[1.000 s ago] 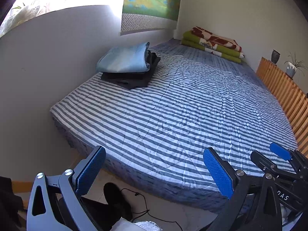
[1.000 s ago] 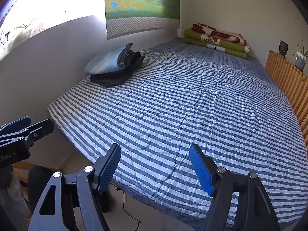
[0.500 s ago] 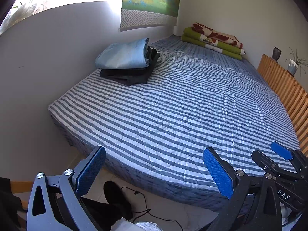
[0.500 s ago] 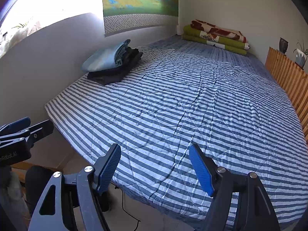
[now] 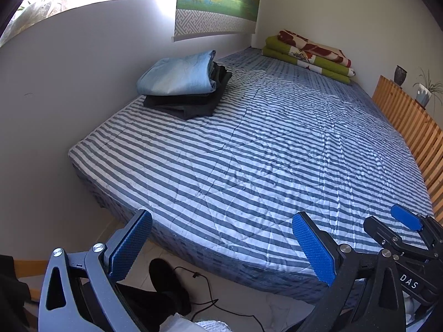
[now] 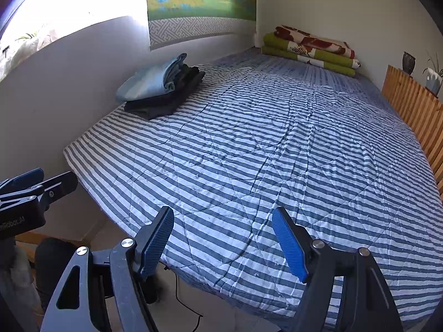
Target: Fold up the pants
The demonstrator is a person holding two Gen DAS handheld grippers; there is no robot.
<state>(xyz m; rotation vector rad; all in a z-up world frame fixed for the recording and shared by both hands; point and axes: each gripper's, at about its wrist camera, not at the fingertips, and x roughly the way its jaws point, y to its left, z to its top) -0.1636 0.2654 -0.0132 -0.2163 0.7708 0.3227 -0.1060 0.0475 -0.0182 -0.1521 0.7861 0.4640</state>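
Striped bed (image 5: 249,152) bears folded pants stack (image 5: 182,85); both tongs (image 5: 221,246) (image 6: 223,238) wide, empty.

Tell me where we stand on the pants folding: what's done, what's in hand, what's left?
Done: a folded stack sits by the wall on the striped bed, light blue piece on top of dark garments. In hand: nothing; left gripper and right gripper are both open and empty at the bed's near edge. Left: no unfolded pants are visible on the bed.

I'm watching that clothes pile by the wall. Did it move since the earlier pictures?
No. The clothes pile sits at the same spot on the striped bed against the wall; only the camera view shifted slightly.
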